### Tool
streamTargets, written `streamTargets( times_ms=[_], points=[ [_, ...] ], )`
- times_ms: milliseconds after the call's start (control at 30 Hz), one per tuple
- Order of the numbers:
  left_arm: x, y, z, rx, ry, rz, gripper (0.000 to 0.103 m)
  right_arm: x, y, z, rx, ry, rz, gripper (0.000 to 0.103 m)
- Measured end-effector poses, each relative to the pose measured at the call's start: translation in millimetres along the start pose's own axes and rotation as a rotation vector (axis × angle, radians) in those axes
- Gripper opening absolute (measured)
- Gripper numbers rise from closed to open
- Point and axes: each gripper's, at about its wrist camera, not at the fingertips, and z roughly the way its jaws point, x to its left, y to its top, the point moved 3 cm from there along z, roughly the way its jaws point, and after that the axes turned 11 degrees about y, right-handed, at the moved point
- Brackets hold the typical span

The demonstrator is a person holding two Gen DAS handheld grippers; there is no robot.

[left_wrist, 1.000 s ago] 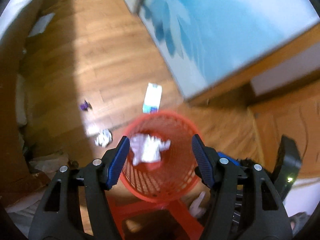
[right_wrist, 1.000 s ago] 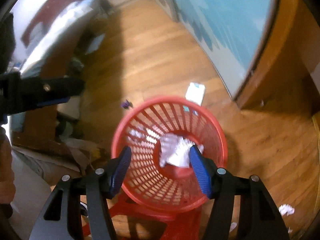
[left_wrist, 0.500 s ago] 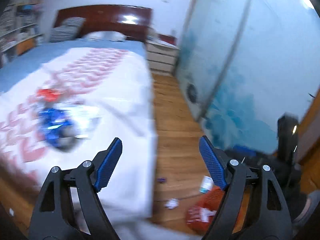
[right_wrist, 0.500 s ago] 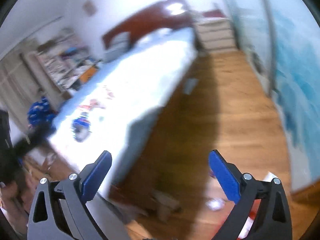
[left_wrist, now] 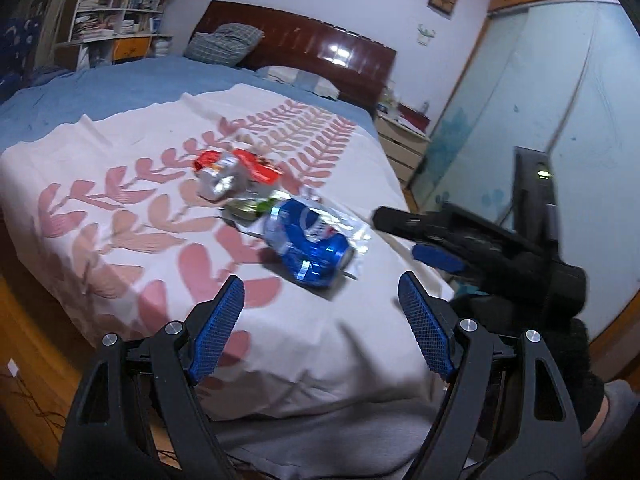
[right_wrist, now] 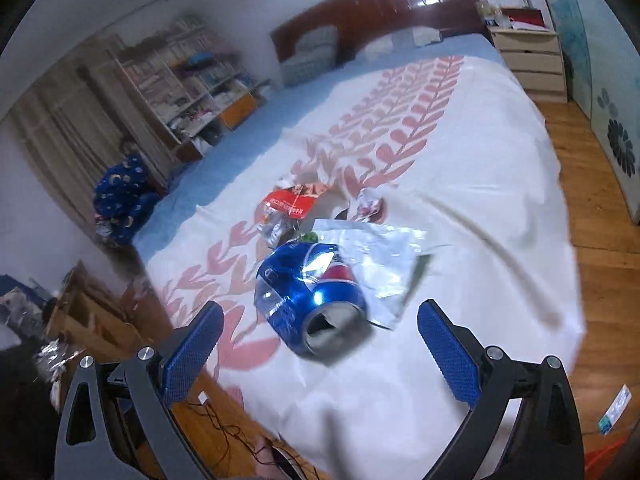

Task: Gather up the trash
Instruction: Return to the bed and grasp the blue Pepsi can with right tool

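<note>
A crushed blue soda can (left_wrist: 308, 242) lies on the white patterned bedspread (left_wrist: 120, 184), on a silver foil wrapper (left_wrist: 354, 228). Behind it lie a red-and-silver snack wrapper (left_wrist: 236, 170) and a green scrap (left_wrist: 252, 206). My left gripper (left_wrist: 320, 328) is open and empty, just short of the can. My right gripper (right_wrist: 320, 356) is open and empty, with the can (right_wrist: 312, 300) close in front of its jaws; it also shows in the left wrist view (left_wrist: 460, 244), at the can's right. The foil (right_wrist: 384, 260) and the red wrapper (right_wrist: 292, 202) show behind the can.
The bed has a dark wooden headboard (left_wrist: 312, 44) and pillows. Bookshelves (left_wrist: 116, 4) stand at the left, a nightstand (right_wrist: 528, 60) and a blue wardrobe (left_wrist: 560, 120) at the right. A white carton (right_wrist: 614, 410) and a red basket's rim (right_wrist: 604, 454) show on the wooden floor.
Both grippers have swung up from over the red basket on the floor to the bed. They have moved closer to the trash pile and stayed open.
</note>
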Motion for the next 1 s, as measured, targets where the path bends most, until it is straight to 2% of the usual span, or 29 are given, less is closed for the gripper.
streamTargets(
  times_ms=[200, 267, 333, 367, 400, 467, 567, 833, 1000],
  points=[
    [23, 2, 0, 0.000, -0.006, -0.049, 0.079, -14, -7, 71, 0.054, -0.181, 0.077, 0.096],
    [24, 1, 1, 0.003, -0.001, -0.040, 0.079, -24, -18, 88, 0.100, -0.201, 0.102, 0.092],
    [23, 1, 3, 0.009, 0.008, -0.024, 0.079, -24, -21, 93, 0.089, -0.228, 0.076, 0.089],
    [22, 0, 4, 0.012, 0.010, -0.017, 0.079, -21, -20, 92, 0.081, -0.218, 0.064, 0.082],
    [21, 0, 6, 0.016, 0.011, -0.014, 0.079, -20, -20, 92, 0.081, -0.210, 0.059, 0.071],
    [22, -1, 8, 0.023, 0.008, -0.016, 0.079, -22, -21, 91, 0.081, -0.200, 0.058, 0.069],
    [23, 0, 12, 0.030, -0.002, -0.030, 0.079, -29, -19, 84, 0.057, -0.173, 0.098, 0.058],
    [34, -1, 21, 0.041, -0.015, -0.109, 0.079, -43, -19, 48, -0.030, -0.119, 0.179, 0.057],
    [33, 2, 26, 0.042, -0.003, -0.102, 0.079, -42, -19, 19, -0.058, -0.095, 0.147, 0.057]
  ],
)
